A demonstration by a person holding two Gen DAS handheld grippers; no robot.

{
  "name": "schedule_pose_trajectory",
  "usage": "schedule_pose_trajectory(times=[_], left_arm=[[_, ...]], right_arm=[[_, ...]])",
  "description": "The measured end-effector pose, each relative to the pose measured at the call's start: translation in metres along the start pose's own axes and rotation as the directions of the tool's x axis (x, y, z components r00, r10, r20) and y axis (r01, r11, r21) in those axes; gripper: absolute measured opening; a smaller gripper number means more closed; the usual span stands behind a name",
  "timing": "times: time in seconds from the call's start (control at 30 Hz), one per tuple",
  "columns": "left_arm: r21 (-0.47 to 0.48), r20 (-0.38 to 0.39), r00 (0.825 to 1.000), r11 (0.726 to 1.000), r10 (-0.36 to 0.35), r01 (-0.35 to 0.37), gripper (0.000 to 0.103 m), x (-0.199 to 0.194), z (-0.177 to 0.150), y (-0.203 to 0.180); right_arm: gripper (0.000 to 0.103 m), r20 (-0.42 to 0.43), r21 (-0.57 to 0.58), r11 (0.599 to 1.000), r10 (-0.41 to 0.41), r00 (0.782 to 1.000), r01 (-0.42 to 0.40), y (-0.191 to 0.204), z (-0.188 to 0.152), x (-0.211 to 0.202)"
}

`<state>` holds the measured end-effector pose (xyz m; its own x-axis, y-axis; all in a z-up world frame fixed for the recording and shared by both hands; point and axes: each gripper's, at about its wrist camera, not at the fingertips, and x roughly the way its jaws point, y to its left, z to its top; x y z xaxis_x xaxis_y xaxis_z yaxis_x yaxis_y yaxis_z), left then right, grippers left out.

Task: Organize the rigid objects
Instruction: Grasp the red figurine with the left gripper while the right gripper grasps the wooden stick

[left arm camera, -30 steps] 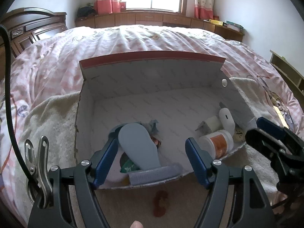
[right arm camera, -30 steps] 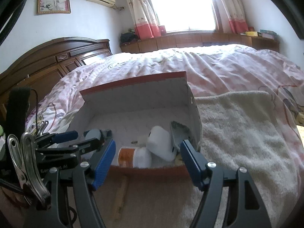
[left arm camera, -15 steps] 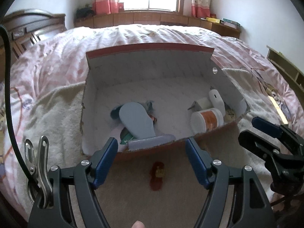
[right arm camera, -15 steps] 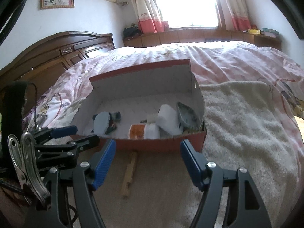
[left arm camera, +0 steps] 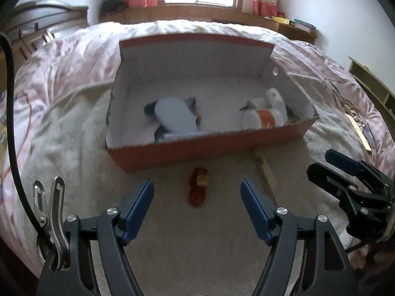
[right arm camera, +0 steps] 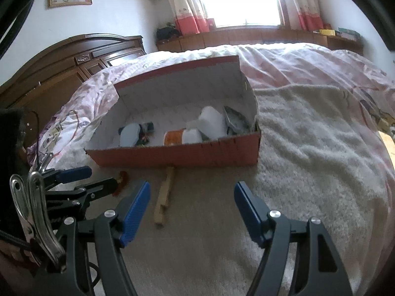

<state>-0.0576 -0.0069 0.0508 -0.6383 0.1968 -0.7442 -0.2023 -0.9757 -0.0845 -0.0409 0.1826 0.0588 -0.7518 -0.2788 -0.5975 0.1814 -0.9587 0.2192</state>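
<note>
Bed [right arm camera: 308, 69] under everything, soft and quilted, with a shaggy cream blanket [right arm camera: 308, 148] spread on top: an uneven, springy base, so likely to let anything pressed from above sink or tip rather than sit firm.

Red box [left arm camera: 197, 151] standing open on the blanket, far of both tools, already holding a pale blue piece [left arm camera: 176, 117] at left and an orange-banded white bottle [left arm camera: 264, 118] with other white things at right. Light cardboard on a soft base; a knock on the near wall could slide or tilt it and spill the contents.

Left hand-held gripper [left arm camera: 197, 204] spread wide, nothing between the jaws, aimed at the small red toy [left arm camera: 198, 188] lying on the blanket just near of the box. Right hand-held gripper [right arm camera: 192, 203] likewise wide and empty, with the wooden stick [right arm camera: 164, 197] lying ahead and slightly left, its far end touching or close to the box wall.

Two tools close side by side: a risk of clashing if both reach in together. Long blanket fibres could snag the blue pads or get pinched along with the toy. Small and low in the pile, the toy may get pushed deeper instead of gripped. Thin and long, the stick may swivel in the jaws if taken near one end, or catch the box rim on the way in.
</note>
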Motion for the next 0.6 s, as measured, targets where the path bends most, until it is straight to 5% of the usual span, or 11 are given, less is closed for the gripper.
schedule_pose_trajectory(times=[0.3,0.6], left_arm=[[0.005,-0.013,1.0,1.0,-0.004,0.004,0.042,0.021,-0.003,-0.004],[0.014,-0.007,1.0,1.0,-0.012,0.012,0.022,0.029,-0.006,-0.005]], right_arm=[[0.074,-0.029,0.012,1.0,0.008,1.0,-0.007,0.0,-0.011,0.005],[0.074,-0.048,0.015,1.0,0.007,0.999,-0.006,0.001,-0.016,0.012]])
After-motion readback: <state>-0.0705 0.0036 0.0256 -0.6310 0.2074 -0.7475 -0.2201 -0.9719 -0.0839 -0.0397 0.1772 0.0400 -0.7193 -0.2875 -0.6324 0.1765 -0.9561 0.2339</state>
